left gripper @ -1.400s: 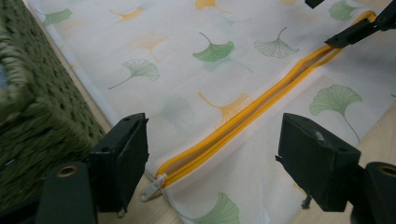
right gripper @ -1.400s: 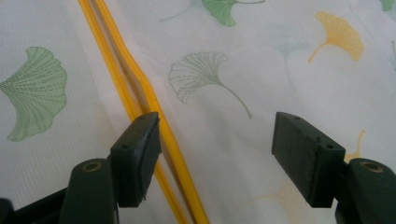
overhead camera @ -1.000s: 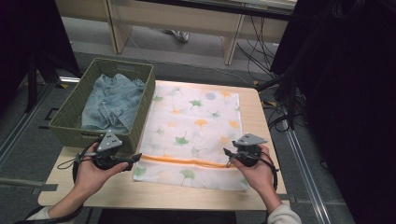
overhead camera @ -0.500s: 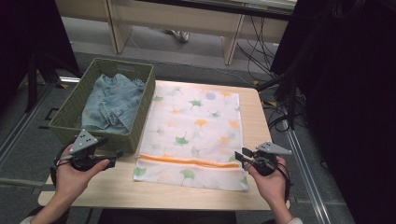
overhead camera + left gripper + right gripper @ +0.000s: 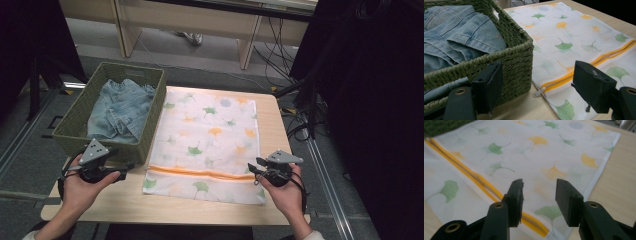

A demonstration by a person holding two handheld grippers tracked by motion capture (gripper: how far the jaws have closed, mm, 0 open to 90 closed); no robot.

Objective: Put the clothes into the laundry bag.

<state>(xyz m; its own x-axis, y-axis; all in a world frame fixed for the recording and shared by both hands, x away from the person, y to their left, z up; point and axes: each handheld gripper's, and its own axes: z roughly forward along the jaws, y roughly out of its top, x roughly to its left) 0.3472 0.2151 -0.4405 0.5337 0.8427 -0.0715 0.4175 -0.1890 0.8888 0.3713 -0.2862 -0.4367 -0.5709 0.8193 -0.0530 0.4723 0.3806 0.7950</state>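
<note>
A white laundry bag (image 5: pixel 207 135) printed with ginkgo leaves lies flat on the wooden table (image 5: pixel 272 112), its orange zipper (image 5: pixel 200 172) running across near the front. My left gripper (image 5: pixel 122 171) is open at the front corner of the green basket (image 5: pixel 75 122), pointing towards the bag's left end. In the left gripper view the jaws (image 5: pixel 539 72) stand wide apart, with the zipper pull (image 5: pixel 537 92) lying between them farther off. My right gripper (image 5: pixel 254 169) hovers over the bag's right end by the zipper (image 5: pixel 481 182). Its jaws (image 5: pixel 539 187) have just been opening a little, with nothing between them.
The woven green basket holds a folded denim garment (image 5: pixel 120 110) and stands against the bag's left edge. Cables (image 5: pixel 295 120) and a metal rail run along the floor to the right of the table. Desk legs stand beyond the far edge.
My left hand has drawn left, away from the bag's near corner to the basket's front corner. My right hand has shifted slightly right towards the bag's edge.
</note>
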